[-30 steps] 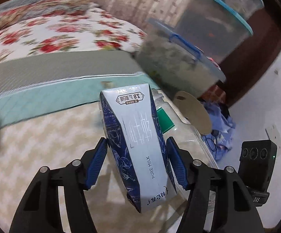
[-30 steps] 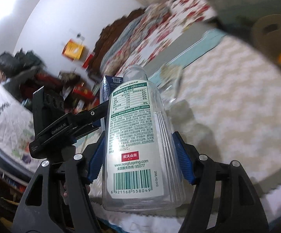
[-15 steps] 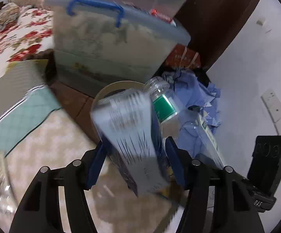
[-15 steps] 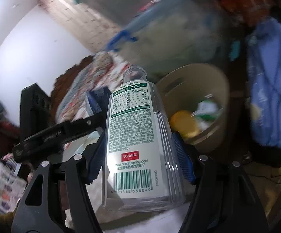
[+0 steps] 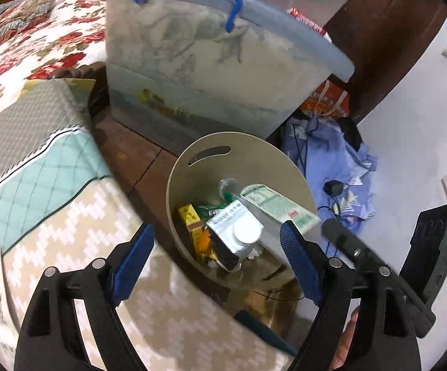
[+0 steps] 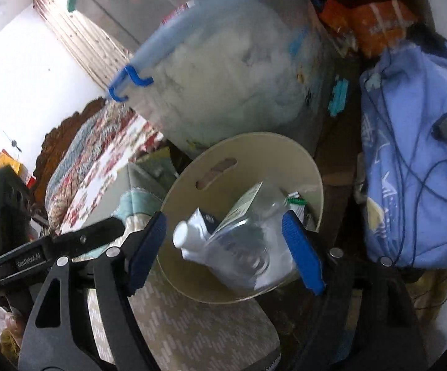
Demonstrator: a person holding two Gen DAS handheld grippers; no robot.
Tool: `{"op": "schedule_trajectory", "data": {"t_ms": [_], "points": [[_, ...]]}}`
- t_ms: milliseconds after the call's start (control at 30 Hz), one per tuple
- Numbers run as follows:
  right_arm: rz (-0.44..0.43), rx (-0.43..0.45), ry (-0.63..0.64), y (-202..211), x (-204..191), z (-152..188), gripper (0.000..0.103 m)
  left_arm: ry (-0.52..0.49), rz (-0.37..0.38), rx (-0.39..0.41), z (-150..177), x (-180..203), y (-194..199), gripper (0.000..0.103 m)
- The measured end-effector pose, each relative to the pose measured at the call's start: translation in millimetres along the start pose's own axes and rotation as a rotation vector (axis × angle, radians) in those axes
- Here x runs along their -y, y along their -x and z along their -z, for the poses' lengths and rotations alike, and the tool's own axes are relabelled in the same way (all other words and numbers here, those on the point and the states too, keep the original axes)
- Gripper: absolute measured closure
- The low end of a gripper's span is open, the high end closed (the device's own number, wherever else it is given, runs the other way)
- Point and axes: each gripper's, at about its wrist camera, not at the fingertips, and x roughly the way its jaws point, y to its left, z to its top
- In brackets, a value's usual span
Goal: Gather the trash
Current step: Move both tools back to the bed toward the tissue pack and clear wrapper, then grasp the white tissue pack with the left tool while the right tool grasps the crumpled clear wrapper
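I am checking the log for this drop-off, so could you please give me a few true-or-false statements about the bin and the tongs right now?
1. Both tongs, left and right, are open and empty. True.
2. The milk carton lies in the beige bin. True.
3. The clear bottle rests on the bed. False: it is in the bin.
4. The storage box behind the bin has a red handle. False: it is blue.

1. My left gripper (image 5: 217, 259) and right gripper (image 6: 223, 247) hang side by side above the bin (image 5: 248, 145).
2. In the bin, the milk carton (image 5: 232, 235) lies beside the bottle (image 6: 248, 244), apparently touching.
3. Behind the bin stands a storage box (image 5: 198, 71); the bed (image 5: 53, 185) lies left, a clothes heap (image 5: 331, 154) right.
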Motion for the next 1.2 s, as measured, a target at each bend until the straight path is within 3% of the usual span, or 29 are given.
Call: {"op": "schedule_trajectory", "data": {"t_ms": [200, 333, 500, 733, 833, 1067, 1200], "points": [[-0.025, 0.103, 0.036, 30.9, -23.5, 14.8, 0.025, 0.024, 0.053, 0.043, 42.2, -21.6, 53.3, 0.023], [-0.079, 0.1, 0.072, 33.2, -51.4, 26.9, 0.025, 0.052, 0.059, 0.072, 75.9, -52.4, 94.4, 0.023], [-0.173, 0.006, 0.172, 15.9, -106.1, 53.0, 0.025, 0.14, -0.012, 0.135, 119.8, -119.1, 155.0, 0.023], [-0.24, -0.224, 0.308, -42.3, -179.9, 97.9, 0.024, 0.43, -0.173, 0.268, 198.9, -244.0, 257.8, 0.023], [-0.226, -0.282, 0.39, -70.6, -217.3, 116.6, 0.018, 0.562, -0.224, 0.335, 232.6, -287.5, 297.0, 0.023], [-0.169, -0.374, 0.48, -132.2, -278.3, 144.3, 0.015, 0.697, -0.268, 0.4, 275.8, -336.4, 338.7, 0.023], [-0.132, -0.348, 0.532, -142.5, -295.9, 156.5, 0.01, 0.767, -0.277, 0.407, 285.8, -363.2, 342.9, 0.023]]}}
